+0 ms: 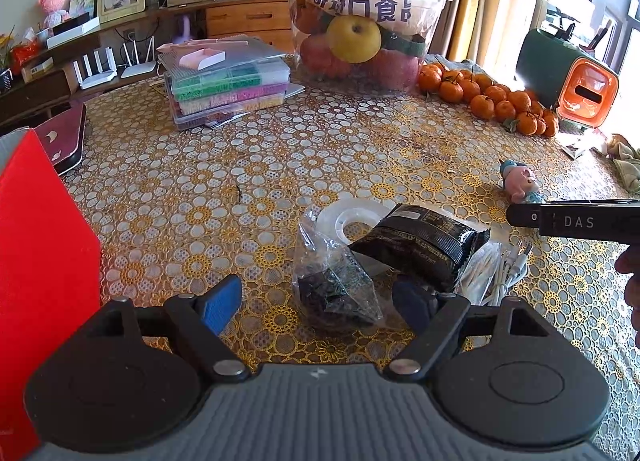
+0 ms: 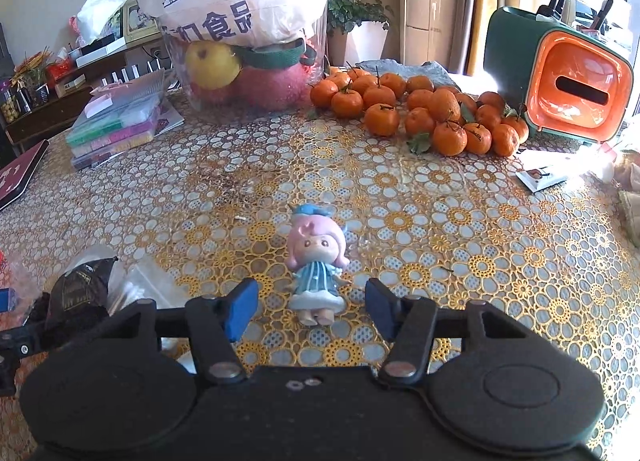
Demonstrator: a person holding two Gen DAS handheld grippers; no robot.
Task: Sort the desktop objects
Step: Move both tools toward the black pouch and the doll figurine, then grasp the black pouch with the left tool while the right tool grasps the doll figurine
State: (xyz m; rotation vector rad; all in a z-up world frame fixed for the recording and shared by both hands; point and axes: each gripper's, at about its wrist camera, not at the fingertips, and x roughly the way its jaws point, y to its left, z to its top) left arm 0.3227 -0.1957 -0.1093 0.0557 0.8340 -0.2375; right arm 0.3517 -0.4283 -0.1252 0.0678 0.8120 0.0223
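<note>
Strong daylight floods in from the window (image 1: 624,33) on the right, blowing out the tabletop's (image 2: 460,189) far right corner. Fisheye bending curves both views' edges, with dark vignetted corners. Centres stay sharp; distant shelves look soft.

Table (image 2: 460,221): covered by a floral cloth.
Centre: doll (image 2: 318,261) laid flat.
Upper middle: fruit tub (image 2: 244,73), tangerines (image 2: 420,113).
Left: bead boxes (image 2: 116,129).
</note>
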